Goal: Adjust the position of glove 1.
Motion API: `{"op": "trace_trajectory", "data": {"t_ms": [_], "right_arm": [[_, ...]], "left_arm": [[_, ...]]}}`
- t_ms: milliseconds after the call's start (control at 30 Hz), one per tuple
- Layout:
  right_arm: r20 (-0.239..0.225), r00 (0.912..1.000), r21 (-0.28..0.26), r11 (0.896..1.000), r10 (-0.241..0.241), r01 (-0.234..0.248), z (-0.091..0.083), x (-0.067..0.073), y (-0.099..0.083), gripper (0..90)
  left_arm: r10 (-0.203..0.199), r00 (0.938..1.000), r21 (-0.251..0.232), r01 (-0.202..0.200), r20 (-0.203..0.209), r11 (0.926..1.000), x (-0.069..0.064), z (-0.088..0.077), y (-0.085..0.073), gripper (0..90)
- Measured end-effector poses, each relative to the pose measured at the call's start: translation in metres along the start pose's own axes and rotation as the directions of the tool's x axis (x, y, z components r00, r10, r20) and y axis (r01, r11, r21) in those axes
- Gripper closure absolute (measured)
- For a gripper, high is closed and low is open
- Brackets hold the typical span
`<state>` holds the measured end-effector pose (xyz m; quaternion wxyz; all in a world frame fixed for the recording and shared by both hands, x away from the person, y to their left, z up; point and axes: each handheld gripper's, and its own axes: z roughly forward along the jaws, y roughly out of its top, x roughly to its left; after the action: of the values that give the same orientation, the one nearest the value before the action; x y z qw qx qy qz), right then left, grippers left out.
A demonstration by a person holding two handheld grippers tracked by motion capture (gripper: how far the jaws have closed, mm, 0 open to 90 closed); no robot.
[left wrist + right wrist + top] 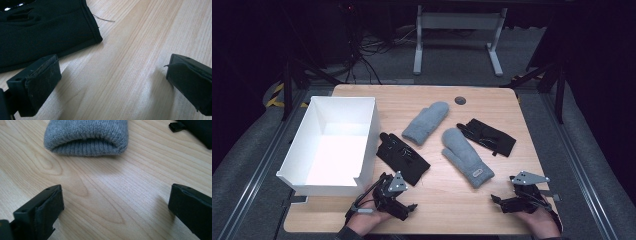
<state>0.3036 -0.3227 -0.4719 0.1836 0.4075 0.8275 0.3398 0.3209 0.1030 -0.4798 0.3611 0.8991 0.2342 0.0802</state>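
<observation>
On the bench (437, 205), beside the white box (299, 172), the black glove (37, 32) lies just ahead of the left tongs (112, 80) and the grey mitten (86, 136) ahead of the right tongs (115, 210), both gaping empty, so a shallow pinch could merely drag limp fabric.

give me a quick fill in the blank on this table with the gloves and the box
1. The open white box stands on the ______ side of the wooden table in the high view.
2. The number of grey knitted mittens on the table is ______.
3. The left gripper has its jaws ______, with bare wood between them.
4. The right gripper points at the cuff of a ______ mitten.

Missing words: left; two; open; grey
</observation>
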Motion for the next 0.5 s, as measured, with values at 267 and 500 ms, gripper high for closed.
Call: {"op": "trace_trajectory", "data": {"t_ms": [267, 500], "right_arm": [[-0.027, 0.9989, -0.003, 0.999, 0.038, -0.038, -0.008, -0.006, 0.003, 16.4], [-0.065, 0.9961, -0.049, 0.997, 0.059, -0.062, -0.023, -0.014, 0.021, 53.1]], "left_arm": [[-0.001, 1.0000, -0.003, 0.001, -0.007, 1.0000, 0.001, 0.000, 0.000, 0.0], [0.001, 1.0000, 0.001, -0.001, -0.004, 1.0000, 0.000, -0.001, -0.001, 0.1]]}}
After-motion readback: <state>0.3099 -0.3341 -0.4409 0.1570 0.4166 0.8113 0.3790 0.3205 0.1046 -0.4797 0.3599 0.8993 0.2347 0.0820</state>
